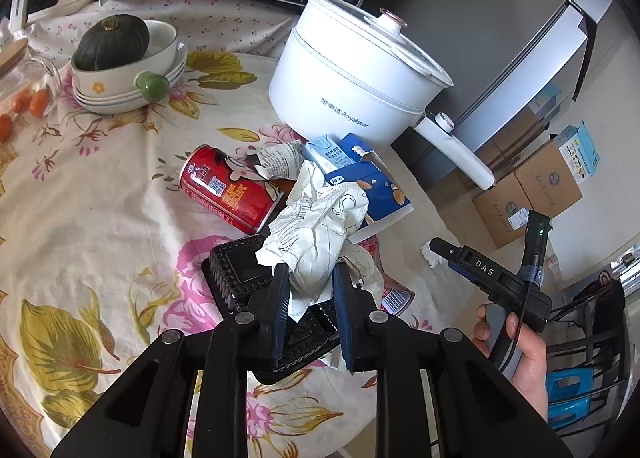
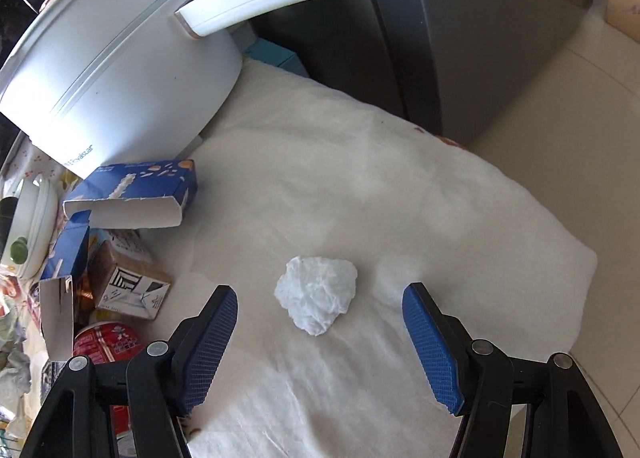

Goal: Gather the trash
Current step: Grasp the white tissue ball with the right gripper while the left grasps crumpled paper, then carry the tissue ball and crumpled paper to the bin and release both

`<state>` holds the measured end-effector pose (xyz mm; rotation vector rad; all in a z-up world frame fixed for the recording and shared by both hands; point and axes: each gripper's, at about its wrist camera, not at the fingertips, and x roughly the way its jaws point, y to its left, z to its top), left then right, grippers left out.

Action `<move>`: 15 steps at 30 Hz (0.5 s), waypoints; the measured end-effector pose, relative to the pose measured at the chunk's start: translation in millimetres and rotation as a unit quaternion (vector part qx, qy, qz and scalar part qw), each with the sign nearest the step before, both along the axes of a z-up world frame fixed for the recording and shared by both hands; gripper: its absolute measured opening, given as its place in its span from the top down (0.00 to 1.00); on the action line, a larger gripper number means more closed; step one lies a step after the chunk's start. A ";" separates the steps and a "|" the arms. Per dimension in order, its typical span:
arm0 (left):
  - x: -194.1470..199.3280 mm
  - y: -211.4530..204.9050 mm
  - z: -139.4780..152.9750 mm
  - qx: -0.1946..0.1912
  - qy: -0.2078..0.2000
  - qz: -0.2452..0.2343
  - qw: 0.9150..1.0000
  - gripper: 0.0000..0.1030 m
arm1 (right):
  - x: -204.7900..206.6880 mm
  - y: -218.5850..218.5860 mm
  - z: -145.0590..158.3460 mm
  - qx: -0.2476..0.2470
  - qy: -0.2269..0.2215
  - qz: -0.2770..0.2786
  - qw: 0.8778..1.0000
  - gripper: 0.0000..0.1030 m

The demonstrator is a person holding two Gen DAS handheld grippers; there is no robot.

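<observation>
Red can (image 1: pixel 230 188), white pot (image 1: pixel 352 78), floral tablecloth (image 1: pixel 92 194), blue carton (image 1: pixel 372 182).

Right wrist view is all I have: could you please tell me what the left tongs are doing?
Observer: The left tongs are shut on a crumpled paper wad.
Operator: What lies under it?
Observer: A black plastic tray on the flowered tablecloth.
Operator: Any trash beside it?
Observer: A red can lies on its side just behind the wad.

White pot (image 1: pixel 352 78), pumpkin (image 1: pixel 112 43) in bowl (image 1: pixel 160 54)
</observation>
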<state>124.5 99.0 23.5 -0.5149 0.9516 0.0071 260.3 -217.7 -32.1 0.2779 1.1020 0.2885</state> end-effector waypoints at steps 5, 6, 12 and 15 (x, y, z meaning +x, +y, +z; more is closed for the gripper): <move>0.6 1.2 -4.8 -0.016 0.005 -0.004 1.000 0.78 | 2.7 19.5 1.5 -0.064 -0.036 0.025 0.997 0.29; 0.1 1.4 -4.6 -0.014 0.003 -0.004 1.000 0.78 | 4.3 20.6 -2.8 -0.062 -0.032 0.028 0.997 0.31; -4.0 2.2 -4.0 -0.017 -0.005 -0.007 1.000 0.78 | -6.5 24.3 -6.6 -0.022 -0.020 0.056 0.998 0.73; -6.1 -6.0 -2.0 -0.011 -0.011 -0.022 1.000 0.78 | -22.4 31.6 -2.0 -0.006 -0.014 0.077 0.997 0.73</move>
